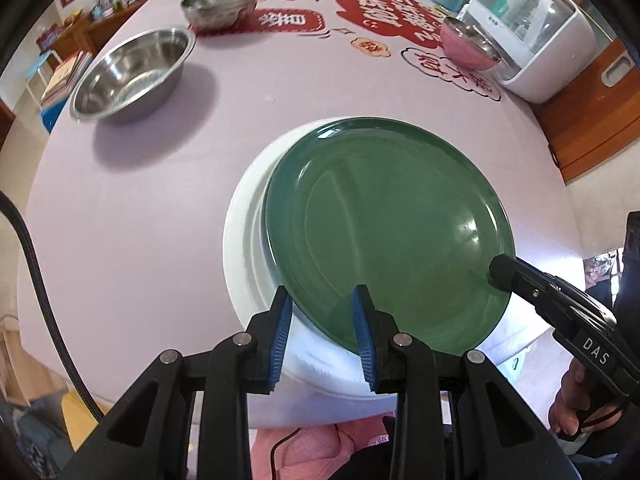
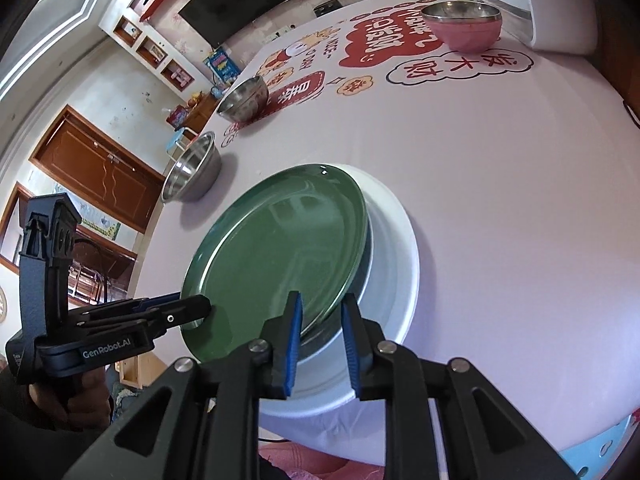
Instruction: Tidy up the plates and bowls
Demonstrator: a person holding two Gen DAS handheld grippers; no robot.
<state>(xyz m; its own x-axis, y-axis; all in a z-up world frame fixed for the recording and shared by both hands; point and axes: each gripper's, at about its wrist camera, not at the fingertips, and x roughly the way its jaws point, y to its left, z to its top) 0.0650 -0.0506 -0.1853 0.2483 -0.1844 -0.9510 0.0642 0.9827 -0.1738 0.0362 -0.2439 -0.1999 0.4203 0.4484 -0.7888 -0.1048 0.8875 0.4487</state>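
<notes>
Two grippers meet the green plate point(image 1: 384, 236) at its near rim. Our left gripper point(image 1: 324, 332) has its blue pads point(image 1: 280, 340) spread, straddling the rim at approx 6 o'clock of the plate; we can't tell if either pad touches. Our right gripper point(image 2: 320, 344) also has jaws apart w/ the plate edge between them. In the left cam that gripper's tip sits at the plate's 4 o'clock edge.

The green plate is tilted, over a white plate point(image 2: 396, 264) which lies flat on the pink tablecloth point(image 1: 160, 200) near the table's front edge.

Farther out in the left cam: a wide steel bowl point(image 1: 132, 74) at 10 o'clock, a smaller steel bowl point(image 1: 220, 4) at 11 behind it, and a pink bowl point(image 1: 468, 44) at 1 o'clock, just beside a white appliance point(image 1: 536, 40).
</notes>
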